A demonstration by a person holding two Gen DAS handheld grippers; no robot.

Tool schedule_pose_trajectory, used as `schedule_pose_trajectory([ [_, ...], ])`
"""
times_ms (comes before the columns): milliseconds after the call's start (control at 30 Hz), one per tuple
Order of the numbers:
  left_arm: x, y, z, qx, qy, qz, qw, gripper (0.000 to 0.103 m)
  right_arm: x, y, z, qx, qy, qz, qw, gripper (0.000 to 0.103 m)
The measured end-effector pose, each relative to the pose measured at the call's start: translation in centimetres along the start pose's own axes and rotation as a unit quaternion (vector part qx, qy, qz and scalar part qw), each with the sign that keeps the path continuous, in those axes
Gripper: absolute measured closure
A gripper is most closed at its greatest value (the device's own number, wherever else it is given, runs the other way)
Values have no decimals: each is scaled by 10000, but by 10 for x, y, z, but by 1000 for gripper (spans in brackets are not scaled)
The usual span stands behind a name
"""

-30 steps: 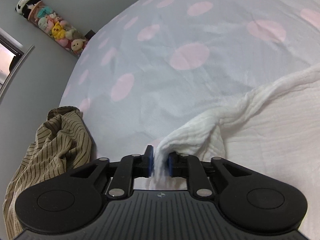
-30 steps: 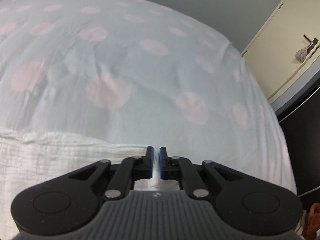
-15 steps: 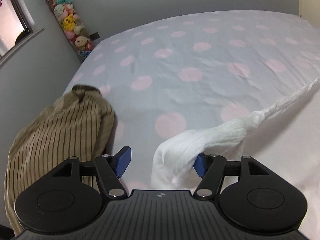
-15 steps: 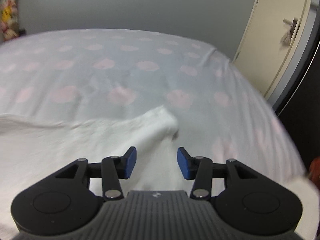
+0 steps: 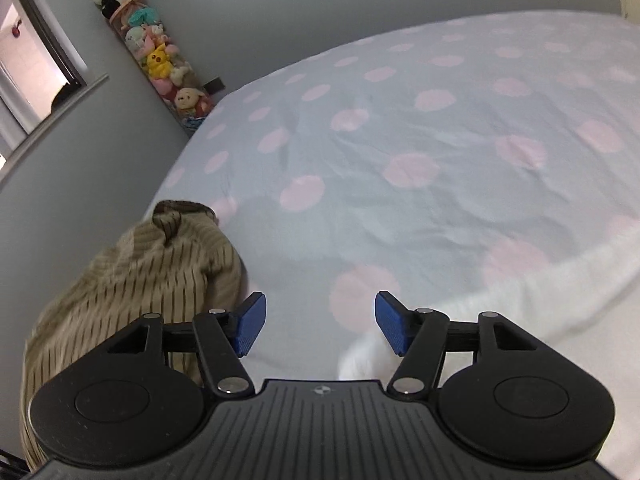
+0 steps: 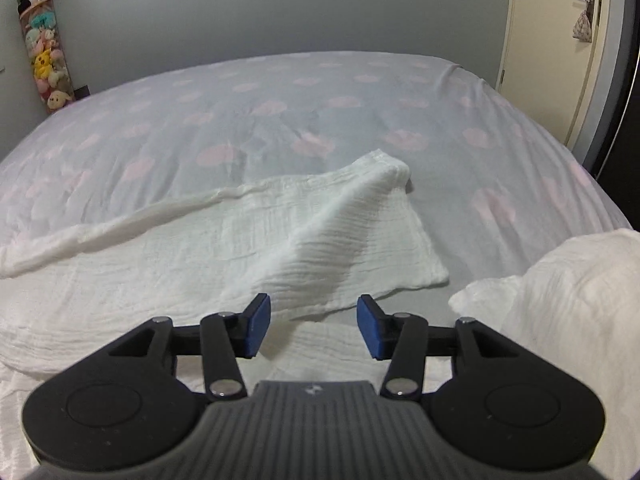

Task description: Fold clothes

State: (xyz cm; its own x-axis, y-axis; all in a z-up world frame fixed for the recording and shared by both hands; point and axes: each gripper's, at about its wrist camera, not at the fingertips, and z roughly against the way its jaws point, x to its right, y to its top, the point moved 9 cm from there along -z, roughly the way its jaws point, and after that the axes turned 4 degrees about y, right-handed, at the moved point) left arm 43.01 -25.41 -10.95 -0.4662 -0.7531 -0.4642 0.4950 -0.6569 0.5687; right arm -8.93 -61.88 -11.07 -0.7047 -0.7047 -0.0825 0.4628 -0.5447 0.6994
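A white crinkled cloth (image 6: 320,232) lies spread on the dotted bed sheet (image 6: 280,100), its far right corner folded over into a raised ridge. My right gripper (image 6: 313,312) hovers open just above the cloth's near part, nothing between its pads. In the left wrist view the same white cloth (image 5: 560,300) lies at the lower right. My left gripper (image 5: 320,312) hangs above the sheet (image 5: 400,140) beside the cloth's left end; its jaws are wide and closing, with nothing between them.
A brown striped garment (image 5: 152,272) is heaped at the bed's left edge. Another white cloth (image 6: 580,300) is bunched at the right. A tube of plush toys (image 5: 160,52) stands in the corner, a window (image 5: 24,60) to the left, a door (image 6: 560,40) on the right.
Both grippers let go of the white cloth, opened and drew back and upward. The cloth's corners dropped onto the bed. The right gripper also swung sideways.
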Motion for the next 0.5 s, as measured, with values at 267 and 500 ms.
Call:
schedule_pose_trajectory([
  [267,-3,-10,6,-186,-595,239,9978,46,-16,-8,-21,46,37,-116,9999,51],
  [500,7,-70,34,-381,-762,-155,9962,43,-39,-20,-34,434,-264,-38,9987,52],
])
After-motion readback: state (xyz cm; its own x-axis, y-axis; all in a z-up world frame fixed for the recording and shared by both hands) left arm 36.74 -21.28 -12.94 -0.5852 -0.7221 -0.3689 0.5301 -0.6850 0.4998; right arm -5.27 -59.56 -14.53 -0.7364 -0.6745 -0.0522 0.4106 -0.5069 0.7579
